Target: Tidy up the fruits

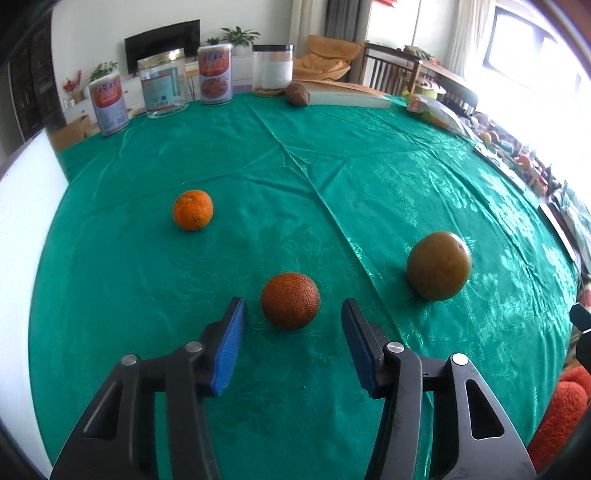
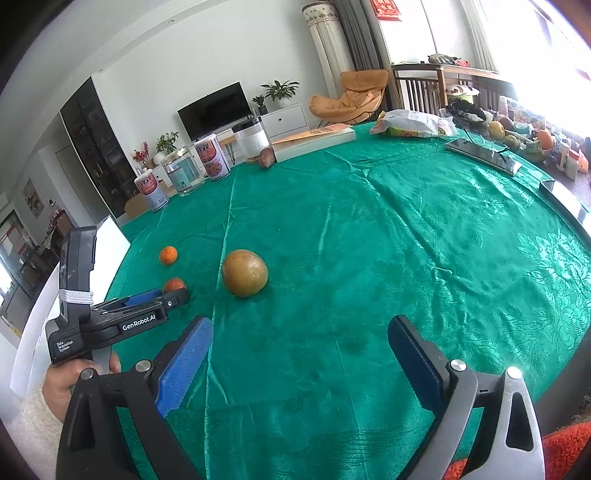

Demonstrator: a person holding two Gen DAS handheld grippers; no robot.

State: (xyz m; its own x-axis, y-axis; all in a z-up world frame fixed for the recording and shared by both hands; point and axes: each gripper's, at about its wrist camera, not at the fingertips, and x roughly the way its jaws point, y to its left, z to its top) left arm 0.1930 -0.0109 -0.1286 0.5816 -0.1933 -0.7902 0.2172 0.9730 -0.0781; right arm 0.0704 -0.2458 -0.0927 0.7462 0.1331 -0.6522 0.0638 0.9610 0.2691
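- Dark orange [image 1: 290,305] sits on the green cloth [image 1: 295,184], just ahead of our left gripper [image 1: 293,314], jaws spread wide
- We centre it between both pads before squeezing, gently
- Right gripper [image 2: 300,332] hangs released

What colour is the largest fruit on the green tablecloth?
The largest fruit is olive green shading to brownish yellow, seen best in the left wrist view.

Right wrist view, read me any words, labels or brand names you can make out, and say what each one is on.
"GenRobot.AI": on the side of the left gripper.
"Data Acquisition System": small print on the same gripper's body.
Red-labelled cans: characters too blurred to read.
Clear jar: label too small to read.
Red wall hanging: characters not legible.
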